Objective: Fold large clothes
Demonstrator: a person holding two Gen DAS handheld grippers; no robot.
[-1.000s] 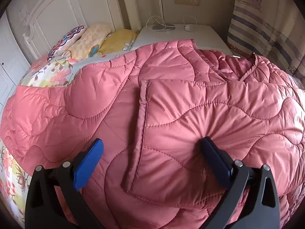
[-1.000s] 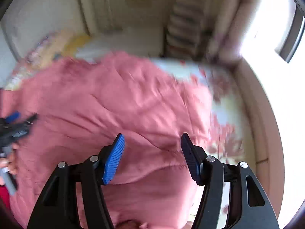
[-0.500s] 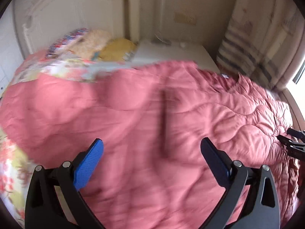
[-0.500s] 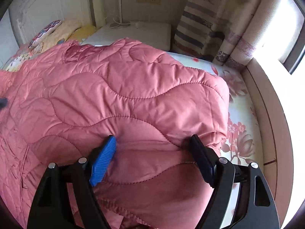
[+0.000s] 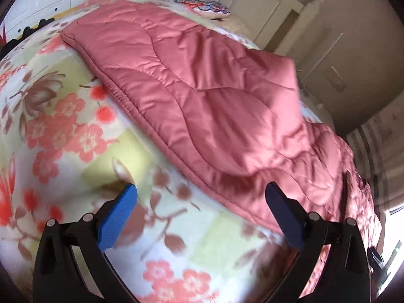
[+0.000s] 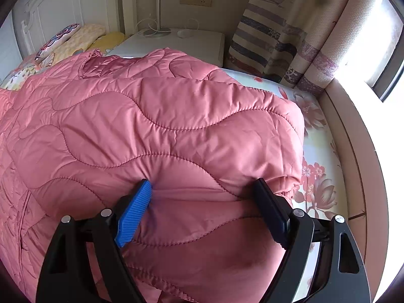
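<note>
Left wrist view: my left tongs [image 5: 200, 197] stand wide apart with nothing between the pads, over the floral bedsheet [image 5: 63, 131]. The pink quilted jacket [image 5: 202, 88] lies on the bed ahead of them and off to the right; its stitched hem runs diagonally just past the right pad [image 5: 282, 214], and I can't tell if that pad brushes it. Picture is a bit smeared. White headboard [image 5: 255, 2] is far ahead, with a patterned pillow [image 5: 207, 6] peeking over the jacket.

Right wrist view: my right tongs [image 6: 202, 197] are opening. A puffy fold of the jacket [image 6: 156, 131] bulges between the two pads, both tips dent into the fabric, no pinch on it. The jacket fills everything ahead and to the left. Bare sheet [image 6: 318, 156] shows right of the tongs. Nightstand [image 6: 176, 43] and striped curtain [image 6: 267, 40] are far ahead, pillows [image 6: 75, 38] ahead-left.
</note>
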